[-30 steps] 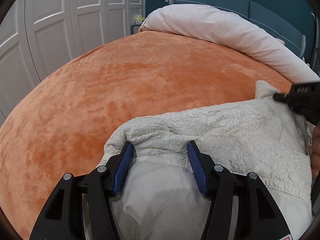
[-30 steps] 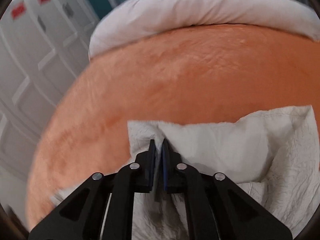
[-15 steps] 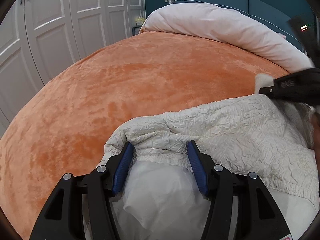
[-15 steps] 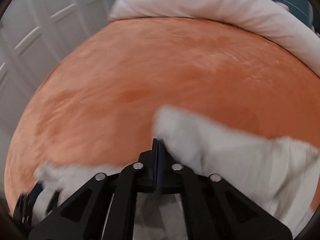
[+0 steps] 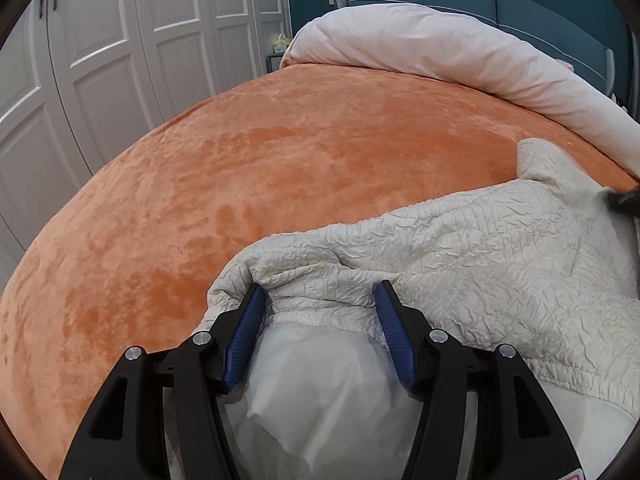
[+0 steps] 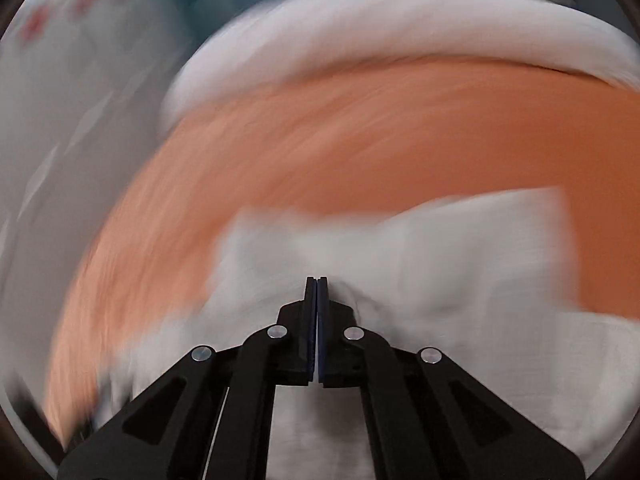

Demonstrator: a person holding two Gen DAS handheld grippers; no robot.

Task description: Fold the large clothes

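The cream jacket (image 5: pixel 460 248) lies at the near edge of the orange bed (image 5: pixel 280 168), lining up. The left gripper (image 5: pixel 318 308) clamps a thick bunched fold at the near hem. The right gripper (image 6: pixel 317 292), jaws together, seems to pinch cloth, though blur hides it. Mid-fold: next, carry that flap across evenly.

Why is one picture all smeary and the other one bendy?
Right wrist view: motion blur smears the orange bedspread and the cream garment, while the right gripper stays sharp. Left wrist view: sharp, but the fisheye lens bulges the bed and bends the wardrobe doors.
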